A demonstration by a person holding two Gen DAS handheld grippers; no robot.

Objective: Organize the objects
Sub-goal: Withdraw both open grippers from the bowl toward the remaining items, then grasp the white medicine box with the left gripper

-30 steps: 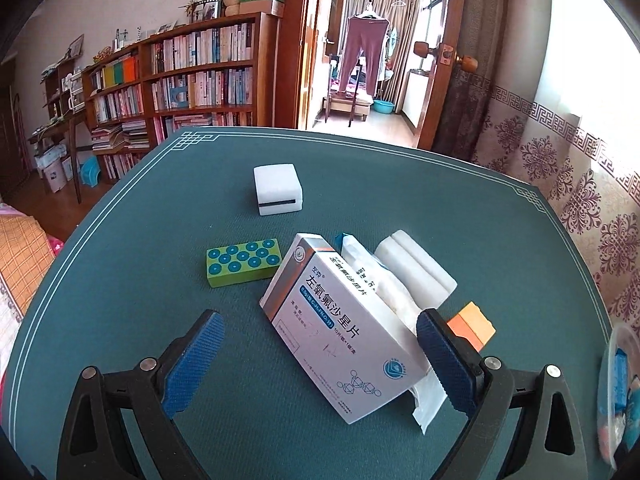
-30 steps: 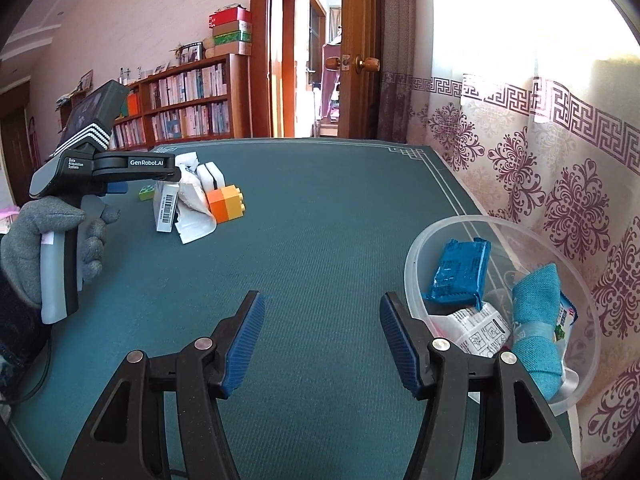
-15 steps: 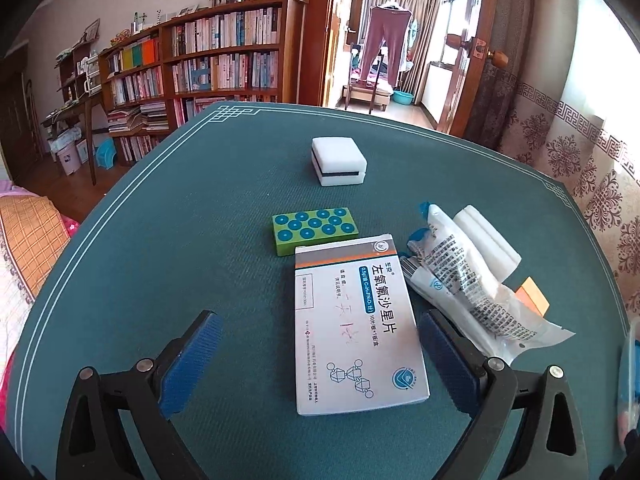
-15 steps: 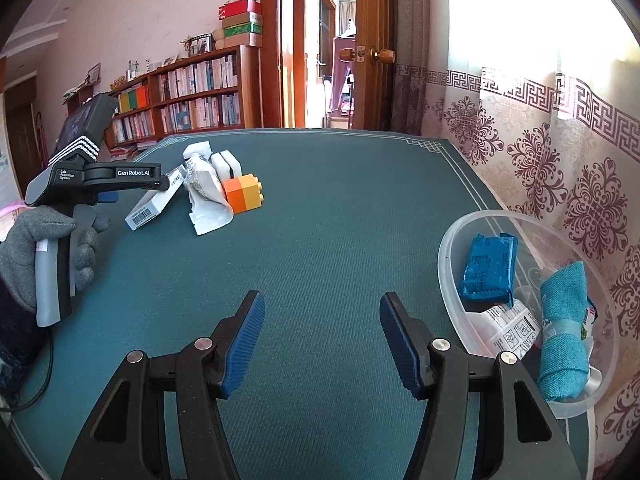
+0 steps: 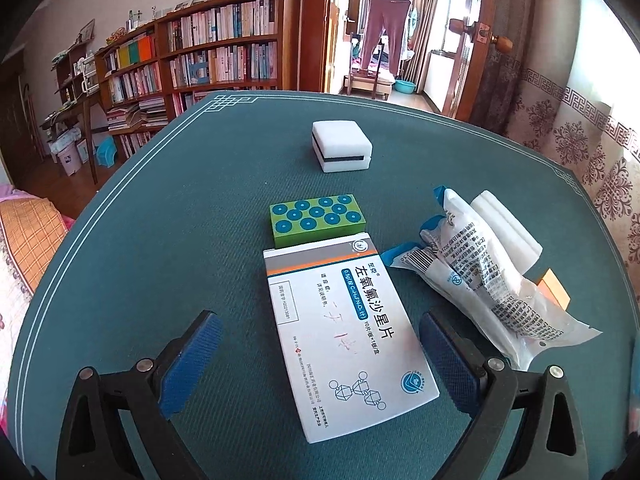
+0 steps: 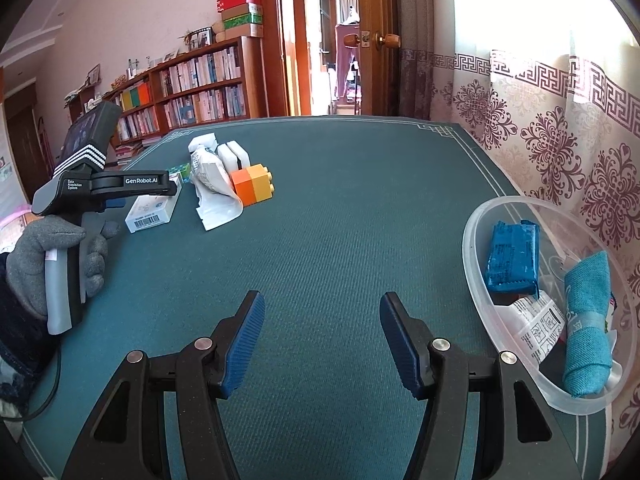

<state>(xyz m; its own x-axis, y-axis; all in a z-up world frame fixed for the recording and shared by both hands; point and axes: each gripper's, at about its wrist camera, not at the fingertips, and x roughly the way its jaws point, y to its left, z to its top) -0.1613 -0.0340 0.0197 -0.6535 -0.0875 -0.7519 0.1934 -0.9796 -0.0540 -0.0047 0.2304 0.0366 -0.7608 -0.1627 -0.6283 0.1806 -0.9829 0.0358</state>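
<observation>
The bench [image 6: 340, 240] is covered in matt woven cloth. The medicine box [image 5: 344, 332] is smooth card. The bowl [image 6: 476, 280] is moulded of clear plastic.

The orange block [image 5: 554, 290] shows only a corner in the left wrist view, the rest hidden behind the plastic-wrapped packet [image 5: 480, 276]. In the right wrist view the left gripper [image 6: 132, 190] covers the far end of the medicine box [image 6: 154, 210]. The clear bowl [image 6: 476, 264] is cut by the right edge. The packet's print is too small to read.
</observation>
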